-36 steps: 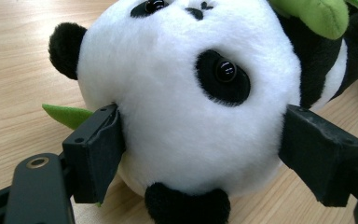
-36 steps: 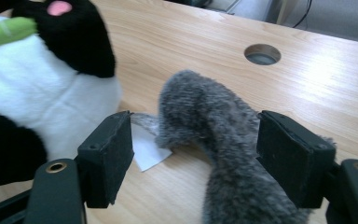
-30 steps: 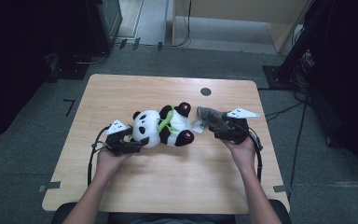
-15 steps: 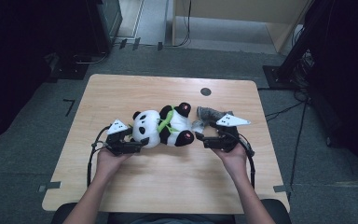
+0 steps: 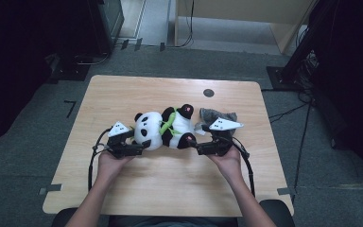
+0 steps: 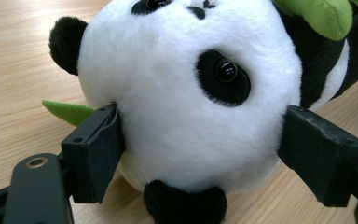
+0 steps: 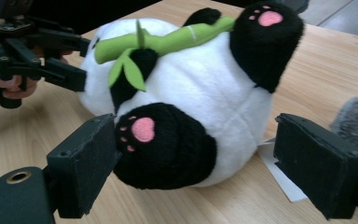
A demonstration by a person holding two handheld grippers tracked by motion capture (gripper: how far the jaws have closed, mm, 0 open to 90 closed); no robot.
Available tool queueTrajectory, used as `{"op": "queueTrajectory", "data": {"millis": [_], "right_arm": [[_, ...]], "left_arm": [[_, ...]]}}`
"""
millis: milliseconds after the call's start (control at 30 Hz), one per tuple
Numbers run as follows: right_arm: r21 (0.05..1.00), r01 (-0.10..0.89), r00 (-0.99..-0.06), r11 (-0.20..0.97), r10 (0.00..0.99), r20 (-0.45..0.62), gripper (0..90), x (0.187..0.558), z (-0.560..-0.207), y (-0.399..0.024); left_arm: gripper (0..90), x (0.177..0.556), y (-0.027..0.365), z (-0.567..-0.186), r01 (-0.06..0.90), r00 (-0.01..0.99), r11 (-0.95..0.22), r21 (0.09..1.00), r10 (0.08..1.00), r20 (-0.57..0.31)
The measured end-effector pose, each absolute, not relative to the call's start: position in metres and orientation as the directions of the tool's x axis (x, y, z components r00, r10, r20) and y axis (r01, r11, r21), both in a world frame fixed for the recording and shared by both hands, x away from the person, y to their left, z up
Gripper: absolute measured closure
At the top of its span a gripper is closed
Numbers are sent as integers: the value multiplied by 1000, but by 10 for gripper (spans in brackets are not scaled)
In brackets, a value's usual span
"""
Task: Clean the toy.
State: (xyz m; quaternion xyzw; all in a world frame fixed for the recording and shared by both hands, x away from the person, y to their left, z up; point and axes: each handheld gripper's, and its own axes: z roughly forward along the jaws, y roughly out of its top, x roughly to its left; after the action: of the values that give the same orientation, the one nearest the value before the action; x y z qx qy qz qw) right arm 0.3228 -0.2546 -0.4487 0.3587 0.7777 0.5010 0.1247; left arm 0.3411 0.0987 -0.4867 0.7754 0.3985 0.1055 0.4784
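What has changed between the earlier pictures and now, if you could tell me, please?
The right gripper left the grey cloth and moved across to the plush panda's foot end, its jaws opening; they now flank a black foot, not pressing. The left gripper stayed clamped on the panda's head. Panda and cloth lie unmoved.

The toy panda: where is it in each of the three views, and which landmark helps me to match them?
High view: the toy panda lies at the table's middle, between both grippers.
Left gripper view: its white head sits between the jaws.
Right gripper view: its body and feet lie centre, before the open jaws.
Shared landmark: the green bamboo on its chest.
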Motion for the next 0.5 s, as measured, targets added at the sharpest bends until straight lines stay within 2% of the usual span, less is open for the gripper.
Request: {"op": "queueTrajectory", "data": {"millis": [300,500], "right_arm": [[849,410,-759,334,641,114,132,325,-461,-227],[828,429,-726,361,683,78,127,337,-476,-215]], "left_arm": [[167,341,99,-488,520,658,-216,826,718,-226],[151,344,99,-491,526,656,-195,828,712,-249]]}}
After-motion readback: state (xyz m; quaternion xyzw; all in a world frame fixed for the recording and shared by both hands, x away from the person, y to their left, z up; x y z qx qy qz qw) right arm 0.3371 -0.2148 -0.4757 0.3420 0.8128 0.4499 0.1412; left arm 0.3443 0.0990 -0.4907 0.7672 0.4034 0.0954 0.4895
